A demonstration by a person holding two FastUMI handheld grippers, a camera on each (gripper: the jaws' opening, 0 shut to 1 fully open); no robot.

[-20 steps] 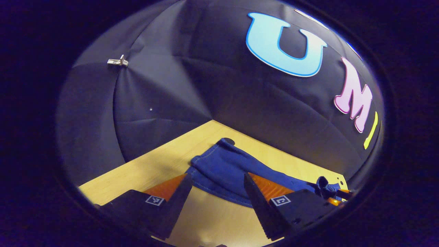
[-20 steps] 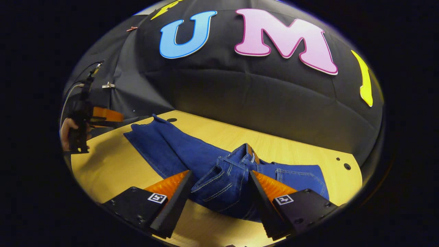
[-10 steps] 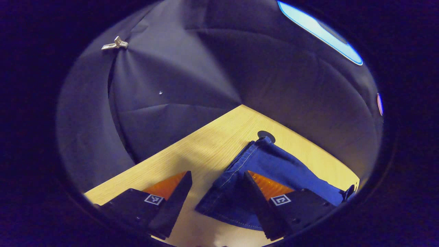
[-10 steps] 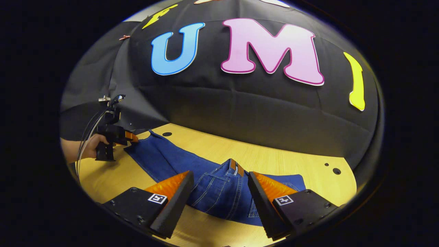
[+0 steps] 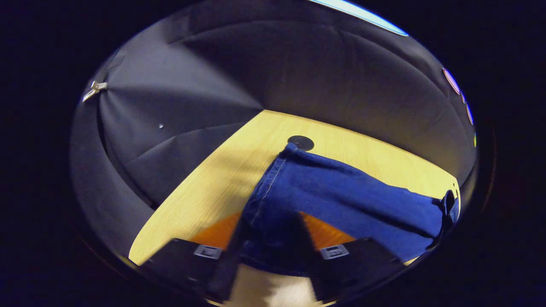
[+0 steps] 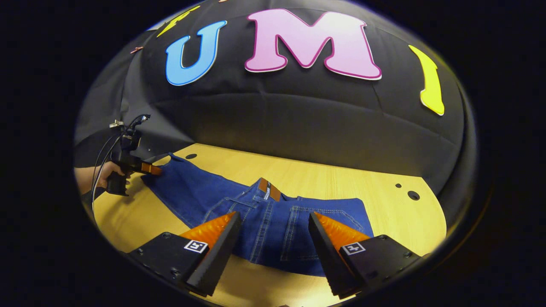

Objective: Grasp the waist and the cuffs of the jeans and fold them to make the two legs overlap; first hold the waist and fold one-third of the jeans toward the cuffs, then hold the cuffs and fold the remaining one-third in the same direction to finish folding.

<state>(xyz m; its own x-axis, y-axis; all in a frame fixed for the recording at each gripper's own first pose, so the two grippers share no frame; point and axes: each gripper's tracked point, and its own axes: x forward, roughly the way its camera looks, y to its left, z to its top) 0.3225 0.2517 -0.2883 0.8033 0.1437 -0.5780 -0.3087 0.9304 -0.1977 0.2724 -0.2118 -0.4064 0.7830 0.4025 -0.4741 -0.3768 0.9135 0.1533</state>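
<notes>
Since a second ago: your left gripper [image 5: 266, 260] has come in over the cuff end of the jeans [image 6: 273, 217], and the waist has settled flatter on the table [image 6: 341, 183].

Left gripper, left gripper view: fingers spread, denim hem lying between them. The frame is blurred at the bottom, so you cannot tell whether either finger presses the cloth; count it as released. In the right gripper view you see this same gripper [image 6: 147, 168] far off at the left, held in a hand [image 6: 102, 175], its tip at the cuff edge.

Right gripper [image 6: 273, 251]: fingers wide apart, grasping nothing, poised just above the near edge of the seat of the jeans.

Jeans: dark blue, lying on the light wooden table, waist end nearest your right gripper, a brown leather patch [image 6: 269, 190] at the waistband, leg running off toward the left gripper. In the left gripper view the leg [image 5: 341, 196] stretches away to the right, cuff corner just beside a round dark hole [image 5: 300, 142] in the tabletop.
</notes>
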